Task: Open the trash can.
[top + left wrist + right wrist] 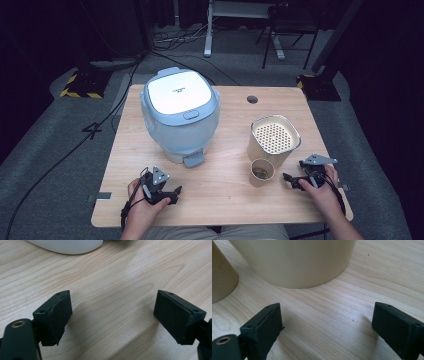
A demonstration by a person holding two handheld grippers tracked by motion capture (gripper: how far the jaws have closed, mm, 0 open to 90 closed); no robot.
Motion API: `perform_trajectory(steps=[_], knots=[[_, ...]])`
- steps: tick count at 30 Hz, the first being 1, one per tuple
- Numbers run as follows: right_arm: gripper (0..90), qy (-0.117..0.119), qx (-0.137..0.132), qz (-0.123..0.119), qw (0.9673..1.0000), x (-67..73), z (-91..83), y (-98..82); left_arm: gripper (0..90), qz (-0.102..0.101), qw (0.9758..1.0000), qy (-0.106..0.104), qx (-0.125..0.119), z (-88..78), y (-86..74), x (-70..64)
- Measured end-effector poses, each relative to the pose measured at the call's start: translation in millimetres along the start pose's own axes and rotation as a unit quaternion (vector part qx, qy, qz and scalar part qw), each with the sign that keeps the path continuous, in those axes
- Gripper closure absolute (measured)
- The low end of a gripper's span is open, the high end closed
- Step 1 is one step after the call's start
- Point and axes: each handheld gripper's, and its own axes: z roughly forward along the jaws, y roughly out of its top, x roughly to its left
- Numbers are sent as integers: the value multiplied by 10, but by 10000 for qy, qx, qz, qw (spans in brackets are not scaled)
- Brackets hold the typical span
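We had both grippers resting low at the near edge of the wooden table [220, 200], so we judged the work to be at its very outset, with nothing yet picked up. Our right gripper [291, 181] sat at about four o'clock on the tabletop, its jaws spread wide and empty, pointing toward the small paper cup [261, 172] just beside it at its nine o'clock; in the right gripper view the cup [222, 280] stood at the left edge, apart from the jaws. Touching or nearly touching the cup, at its one o'clock, stood the cream container with the perforated top [274, 139]. Our left gripper [176, 192] lay at about seven o'clock, jaws likewise released over bare wood, with the pale blue rice cooker [180, 115], lid down, well ahead at its twelve o'clock. We reckoned the next move called for sliding the right gripper forward until the cup sat squarely between the pads, then closing gently so the thin wall would not buckle or tip whatever dark contents lay inside.
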Motion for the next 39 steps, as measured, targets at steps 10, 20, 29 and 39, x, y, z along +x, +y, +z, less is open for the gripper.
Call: perform_trajectory(steps=[10,20,29,39], knots=[[102,0,-18,8,10000,3,0,-2,237,26,10000,-10,35,-29,17,10],[103,3,-21,6,10000,3,-1,-2,311,204,9995,-235,-85,-268,175,-8],[103,4,-24,6,10000,3,-1,-3,321,226,9989,-323,-243,-505,292,29],[104,8,-27,5,10000,3,-1,-4,324,311,9980,-376,-401,-717,384,73]])
